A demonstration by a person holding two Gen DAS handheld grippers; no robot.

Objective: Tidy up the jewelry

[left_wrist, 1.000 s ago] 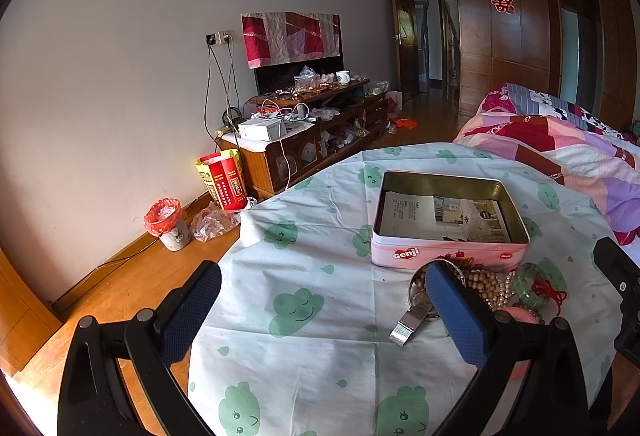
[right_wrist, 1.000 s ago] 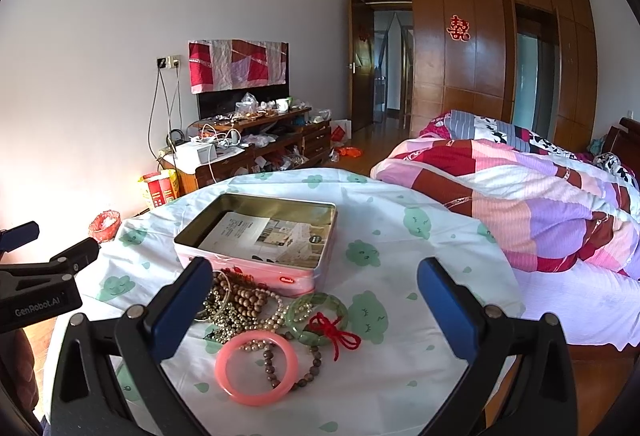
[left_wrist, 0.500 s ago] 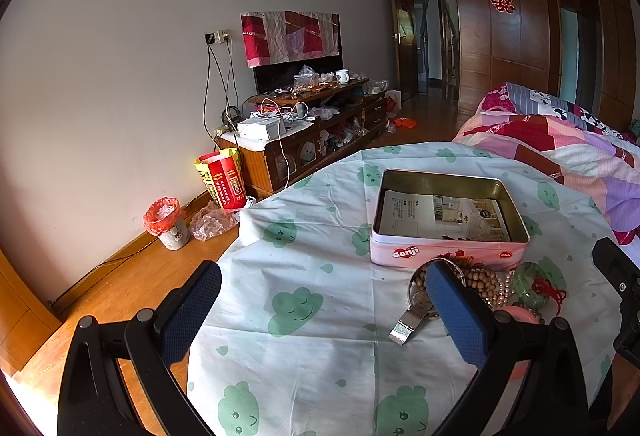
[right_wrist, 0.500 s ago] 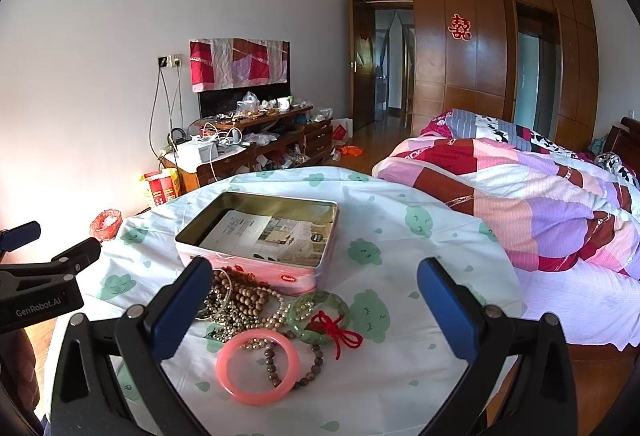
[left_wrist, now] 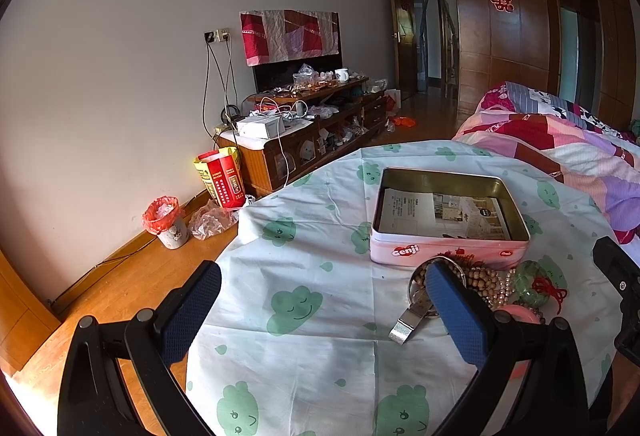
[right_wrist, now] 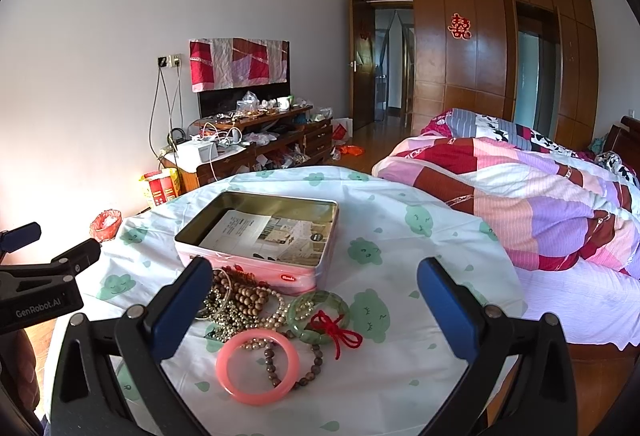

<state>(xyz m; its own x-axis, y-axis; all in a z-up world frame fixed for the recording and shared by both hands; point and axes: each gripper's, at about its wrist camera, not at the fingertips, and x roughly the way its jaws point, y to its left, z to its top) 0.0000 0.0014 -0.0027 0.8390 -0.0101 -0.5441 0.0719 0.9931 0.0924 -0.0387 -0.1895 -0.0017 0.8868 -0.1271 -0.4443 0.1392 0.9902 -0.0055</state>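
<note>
A round desk under a green-cloud-print cloth (right_wrist: 400,204) is carrying an open pink rectangular tin (right_wrist: 260,232). Just before that tin the jewelry is lying: a pink plastic bangle (right_wrist: 258,366) nearest the right gripper (right_wrist: 314,310), jaws gaping wide and empty; the left gripper (left_wrist: 320,310), equally wide, is hanging farther off.

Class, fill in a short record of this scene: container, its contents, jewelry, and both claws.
container: pink tin, open, on the table
contents: printed paper only
jewelry: heaped in front of the tin; pink bangle, green bangle with red cord, wooden beads
left claw: open, holding nothing
right claw: open, above the jewelry
</note>
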